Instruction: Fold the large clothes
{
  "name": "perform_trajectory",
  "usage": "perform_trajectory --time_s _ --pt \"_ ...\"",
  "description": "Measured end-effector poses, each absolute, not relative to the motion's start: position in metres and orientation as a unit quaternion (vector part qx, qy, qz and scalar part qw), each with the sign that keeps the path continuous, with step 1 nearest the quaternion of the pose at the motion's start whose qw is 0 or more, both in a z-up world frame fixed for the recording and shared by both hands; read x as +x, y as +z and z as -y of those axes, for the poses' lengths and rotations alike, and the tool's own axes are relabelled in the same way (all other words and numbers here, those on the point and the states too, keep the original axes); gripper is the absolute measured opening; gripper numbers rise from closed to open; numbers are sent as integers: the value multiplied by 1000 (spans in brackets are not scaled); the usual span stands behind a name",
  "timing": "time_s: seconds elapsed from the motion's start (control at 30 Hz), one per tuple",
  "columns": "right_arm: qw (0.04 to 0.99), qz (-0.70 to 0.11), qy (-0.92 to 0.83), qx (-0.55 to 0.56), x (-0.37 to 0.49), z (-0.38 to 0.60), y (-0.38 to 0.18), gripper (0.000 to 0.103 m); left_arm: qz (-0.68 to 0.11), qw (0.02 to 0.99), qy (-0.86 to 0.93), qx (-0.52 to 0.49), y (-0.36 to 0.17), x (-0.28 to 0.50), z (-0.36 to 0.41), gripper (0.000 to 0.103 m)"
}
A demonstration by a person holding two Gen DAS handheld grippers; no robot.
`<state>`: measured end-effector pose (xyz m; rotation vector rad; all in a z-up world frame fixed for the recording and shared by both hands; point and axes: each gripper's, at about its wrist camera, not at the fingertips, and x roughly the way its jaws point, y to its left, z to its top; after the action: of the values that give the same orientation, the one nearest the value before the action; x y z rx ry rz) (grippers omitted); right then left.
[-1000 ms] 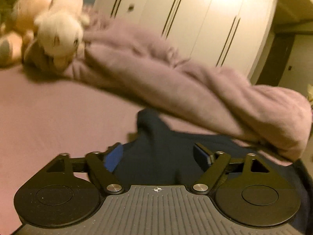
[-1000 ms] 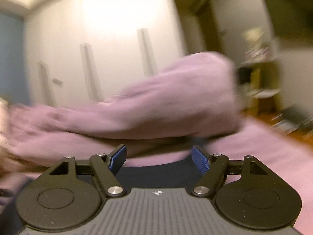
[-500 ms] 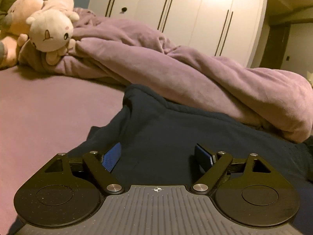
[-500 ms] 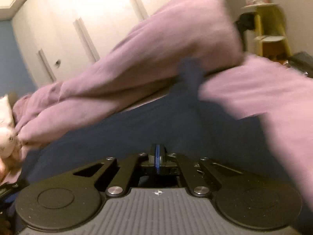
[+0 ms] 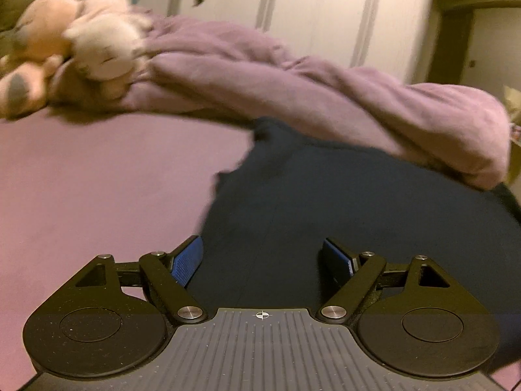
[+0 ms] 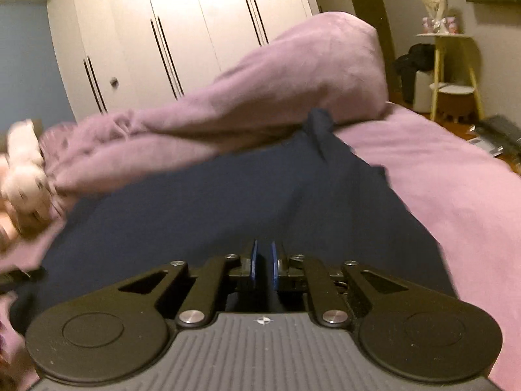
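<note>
Bedroom, white wardrobes behind; pink bed carries a dark blue garment spread flat, far edge against the heaped purple blanket. Right gripper, wide a second ago, snapped together and its fingers are now opening a crack, nothing visibly pinched; left gripper unchanged, fingers wide apart over the garment's near left edge. Judgement: grip missed, fold not begun.

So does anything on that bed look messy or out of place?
Yes. The dark blue garment lies rumpled on the pink sheet, and one end of it is tucked under the bunched-up purple blanket. That blanket is heaped across the bed rather than spread flat, with soft toys piled against its far end.
</note>
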<state>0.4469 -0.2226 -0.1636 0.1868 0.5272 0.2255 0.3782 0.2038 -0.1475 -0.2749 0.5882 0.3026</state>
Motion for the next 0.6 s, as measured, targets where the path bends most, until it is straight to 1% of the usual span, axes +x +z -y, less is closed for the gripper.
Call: perform_trajectory --time_s 0.03,0.13,0.23,0.33,0.37,0.4,0.43,0.5,0.53,0.6 --pt "957 -258 104 83 442 229 -167 0 -297 930 154 -152 -148 373 -212 90" --pt "952 -264 97 120 437 253 -167 0 -308 917 141 -209 -150 355 -236 92" --pt "959 -264 35 93 433 265 -157 0 -308 920 145 -194 -147 341 -243 93" --pt "952 -286 14 105 434 280 -152 0 -324 913 151 -196 -148 332 -250 93" --pt "955 -285 -2 82 431 279 -148 3 -327 911 151 -202 -149 328 -254 93" --pt "957 -283 -23 61 427 278 -145 9 -329 908 151 -210 -148 324 -257 92" --pt "954 -289 -46 57 424 279 -141 13 -333 904 148 -224 -147 319 -259 90" --pt "951 -289 -28 108 414 287 -138 13 -341 898 129 -247 -144 315 -262 90" --pt "947 -293 -11 130 410 288 -137 15 -346 895 122 -253 -143 313 -262 90" --pt "941 -307 9 144 413 283 -140 17 -352 895 108 -252 -142 313 -257 90"
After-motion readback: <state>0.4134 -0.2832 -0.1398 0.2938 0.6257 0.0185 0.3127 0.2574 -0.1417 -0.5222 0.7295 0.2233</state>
